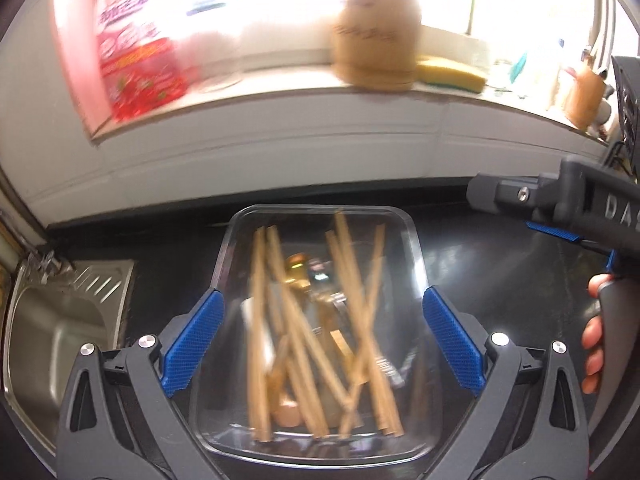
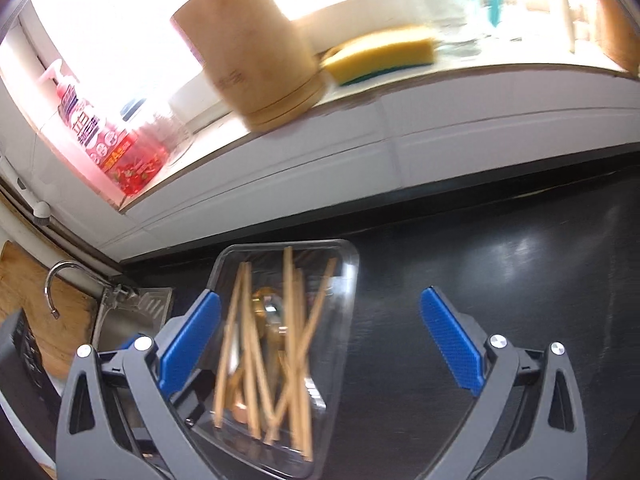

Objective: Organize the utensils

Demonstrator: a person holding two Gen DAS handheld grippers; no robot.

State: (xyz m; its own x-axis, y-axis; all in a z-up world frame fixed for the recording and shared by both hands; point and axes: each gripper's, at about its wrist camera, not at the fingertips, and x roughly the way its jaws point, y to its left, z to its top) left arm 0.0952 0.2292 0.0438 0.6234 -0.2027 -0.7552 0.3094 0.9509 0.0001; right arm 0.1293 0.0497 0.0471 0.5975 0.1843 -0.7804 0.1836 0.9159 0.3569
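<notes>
Wooden chopsticks (image 1: 320, 320) lie jumbled in a clear plastic tray (image 1: 412, 240) on the black tabletop (image 1: 500, 264). They are pale tan, thin and straight, and motion blur smears their outlines. Most of them run lengthwise along the tray, from its near end toward the white wall (image 1: 240, 160) at the back, but several cross each other at shallow angles in loose X shapes. Under them sit a few other utensils, one of them golden, too blurred to name. The tray is a rounded rectangle with its long axis pointing away from the cameras toward the wall.

In the left wrist view the left gripper (image 1: 323, 340) hangs over the tray with its jaws spread wide, blue pads clear of the rim on both sides, holding nothing. The right gripper (image 2: 320, 344) also stands with its jaws fully apart and empty; the tray lies beneath its left pad, and bare tabletop shows under the rest.

A steel sink (image 1: 60, 340) sits left of the tray. On the windowsill (image 1: 280, 96) stand a wooden cup (image 1: 376, 40), a yellow sponge (image 1: 452, 72) just beside it, and a red bottle (image 1: 136, 72).
</notes>
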